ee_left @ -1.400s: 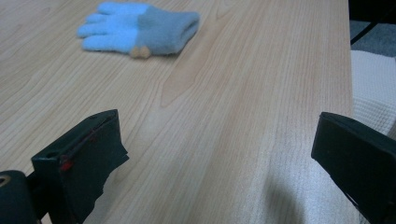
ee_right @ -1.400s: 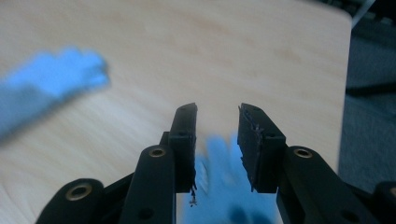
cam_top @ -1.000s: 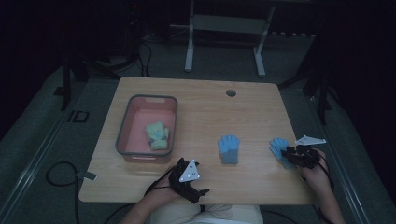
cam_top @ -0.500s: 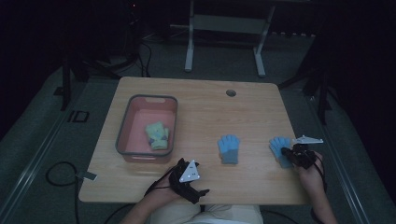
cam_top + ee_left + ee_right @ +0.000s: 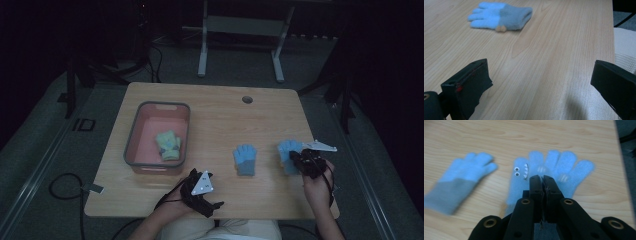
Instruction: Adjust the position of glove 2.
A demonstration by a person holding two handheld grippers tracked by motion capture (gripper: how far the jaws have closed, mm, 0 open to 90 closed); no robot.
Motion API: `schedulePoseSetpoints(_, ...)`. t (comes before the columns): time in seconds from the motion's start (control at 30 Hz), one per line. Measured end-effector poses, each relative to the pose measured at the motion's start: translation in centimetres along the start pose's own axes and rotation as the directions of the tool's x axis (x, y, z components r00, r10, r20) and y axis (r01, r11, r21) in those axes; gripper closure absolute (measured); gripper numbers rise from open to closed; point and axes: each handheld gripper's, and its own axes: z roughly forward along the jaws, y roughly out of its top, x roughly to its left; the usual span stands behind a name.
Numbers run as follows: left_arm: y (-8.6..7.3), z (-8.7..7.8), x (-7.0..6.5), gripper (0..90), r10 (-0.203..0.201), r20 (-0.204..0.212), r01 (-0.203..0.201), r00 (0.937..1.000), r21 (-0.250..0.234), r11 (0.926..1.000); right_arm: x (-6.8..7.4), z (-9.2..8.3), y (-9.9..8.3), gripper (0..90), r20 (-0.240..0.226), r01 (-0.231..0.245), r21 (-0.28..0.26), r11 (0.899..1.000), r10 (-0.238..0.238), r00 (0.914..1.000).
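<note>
The right gripper [image 5: 542,178] has its fingers pinched on the blue glove with the eyes [image 5: 554,167] at the worktop's [image 5: 220,112] right edge, so I think it must now lift it toward the bin [image 5: 131,150], while the left gripper [image 5: 202,192] waits, fingers wide.

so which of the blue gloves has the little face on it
The blue glove under the right claw, nearest the table's right edge: googly eyes and teeth on its thumb. The other blue glove is plain.

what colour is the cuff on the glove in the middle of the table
Grey-blue cuff, lighter blue fingers; the left gripper view shows it best.
</note>
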Motion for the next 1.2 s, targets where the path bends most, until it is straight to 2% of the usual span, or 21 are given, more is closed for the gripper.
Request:
schedulePoseSetpoints(0.03,0.0,0.0,0.0,1.9,-0.002,0.003,0.002,1.0,-0.002,1.0,0.9,0.3,0.2,86.9,-0.007,-0.015,0.004,1.0,0.015,0.9999)
schedulePoseSetpoints(0.23,0.0,0.0,0.1,2.0,0.0,0.003,0.0,1.0,-0.002,1.0,2.7,0.9,0.7,86.9,-0.022,-0.016,0.001,1.0,0.016,0.9996)
schedulePoseSetpoints(0.47,0.0,-0.1,0.0,1.9,0.001,0.005,-0.001,1.0,0.0,1.0,2.9,1.8,0.2,86.8,-0.031,-0.024,0.014,1.0,0.024,0.9992)
schedulePoseSetpoints(0.7,0.0,0.0,0.0,1.9,0.0,0.008,0.0,1.0,-0.003,1.0,3.1,3.9,-1.0,86.8,-0.014,-0.084,0.044,0.995,0.085,0.9963)
schedulePoseSetpoints(0.9,0.0,0.0,0.0,1.9,0.003,0.009,-0.003,1.0,-0.001,1.0,2.8,4.9,-1.7,86.6,0.015,-0.097,0.059,0.994,0.096,0.9953)
schedulePoseSetpoints(1.03,0.0,0.0,0.0,1.9,0.006,0.011,-0.006,0.9999,0.002,1.0,2.4,5.8,-2.4,85.7,0.022,-0.11,0.091,0.99,0.108,0.9939)
schedulePoseSetpoints(1.2,0.0,0.0,0.0,1.9,0.005,0.011,-0.006,0.9999,0.002,1.0,2.6,5.9,-2.5,85.0,0.03,-0.099,0.094,0.991,0.097,0.9949)
